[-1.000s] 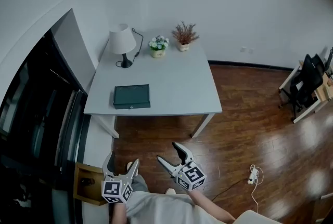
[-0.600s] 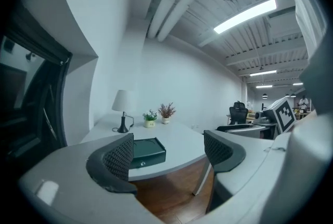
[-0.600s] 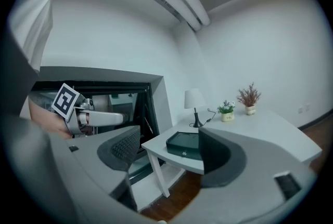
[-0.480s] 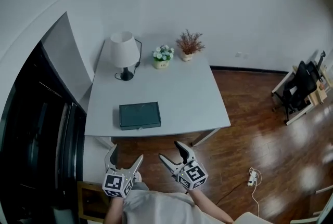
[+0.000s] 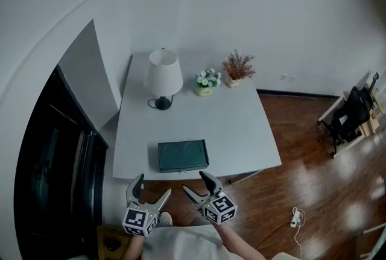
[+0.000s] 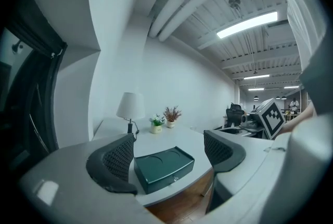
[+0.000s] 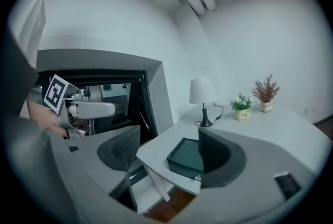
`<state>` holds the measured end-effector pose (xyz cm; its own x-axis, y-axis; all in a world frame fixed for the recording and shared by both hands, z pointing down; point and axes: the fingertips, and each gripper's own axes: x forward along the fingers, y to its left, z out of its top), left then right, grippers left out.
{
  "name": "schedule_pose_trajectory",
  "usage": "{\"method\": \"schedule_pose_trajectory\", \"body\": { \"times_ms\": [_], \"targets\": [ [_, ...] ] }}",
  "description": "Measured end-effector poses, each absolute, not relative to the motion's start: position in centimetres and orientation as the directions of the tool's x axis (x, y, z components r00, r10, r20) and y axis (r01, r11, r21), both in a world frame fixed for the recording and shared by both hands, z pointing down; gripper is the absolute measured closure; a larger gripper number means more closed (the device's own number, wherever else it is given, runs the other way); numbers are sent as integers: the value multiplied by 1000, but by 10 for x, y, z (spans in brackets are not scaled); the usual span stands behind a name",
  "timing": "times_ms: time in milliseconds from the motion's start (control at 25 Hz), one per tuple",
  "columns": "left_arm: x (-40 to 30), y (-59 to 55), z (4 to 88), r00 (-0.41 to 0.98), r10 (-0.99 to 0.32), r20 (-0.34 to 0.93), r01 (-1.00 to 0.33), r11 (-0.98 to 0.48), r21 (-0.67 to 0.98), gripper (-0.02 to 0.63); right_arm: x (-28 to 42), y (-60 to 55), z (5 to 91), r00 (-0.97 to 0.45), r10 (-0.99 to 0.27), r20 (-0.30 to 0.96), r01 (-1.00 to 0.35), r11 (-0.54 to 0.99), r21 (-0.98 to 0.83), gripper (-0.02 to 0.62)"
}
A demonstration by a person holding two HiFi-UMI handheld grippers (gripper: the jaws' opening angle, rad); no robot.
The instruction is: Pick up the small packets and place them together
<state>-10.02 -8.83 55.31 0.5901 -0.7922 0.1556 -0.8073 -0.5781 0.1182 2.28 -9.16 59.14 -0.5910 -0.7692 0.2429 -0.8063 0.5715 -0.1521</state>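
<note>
Box (image 5: 183, 155), dark green, flat, rectangular.

Smooth, matt grey table (image 5: 241, 132) top; floor (image 5: 313, 192) of glossy dark wood planks; green box (image 5: 183, 155) smooth, faintly sheened; lampshade (image 5: 163, 72) matt white

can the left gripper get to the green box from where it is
Probably yes: the green box lies by the table's near edge, straight ahead of the open, empty left gripper, with nothing between them.
</note>
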Motion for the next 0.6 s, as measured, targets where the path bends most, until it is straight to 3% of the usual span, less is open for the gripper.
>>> {"method": "schedule_pose_trajectory", "body": {
  "times_ms": [320,600],
  "targets": [
    [-103,-117,550,542,-827,149,-840,-529,120,201,42,-119,650,-582,-715,387,-811,547,-208,250],
    [-93,-133,553,491,-857,157,-870,-477,123,201,48,-128,743,-631,-522,574,-771,499,-395,250]
  ]
}}
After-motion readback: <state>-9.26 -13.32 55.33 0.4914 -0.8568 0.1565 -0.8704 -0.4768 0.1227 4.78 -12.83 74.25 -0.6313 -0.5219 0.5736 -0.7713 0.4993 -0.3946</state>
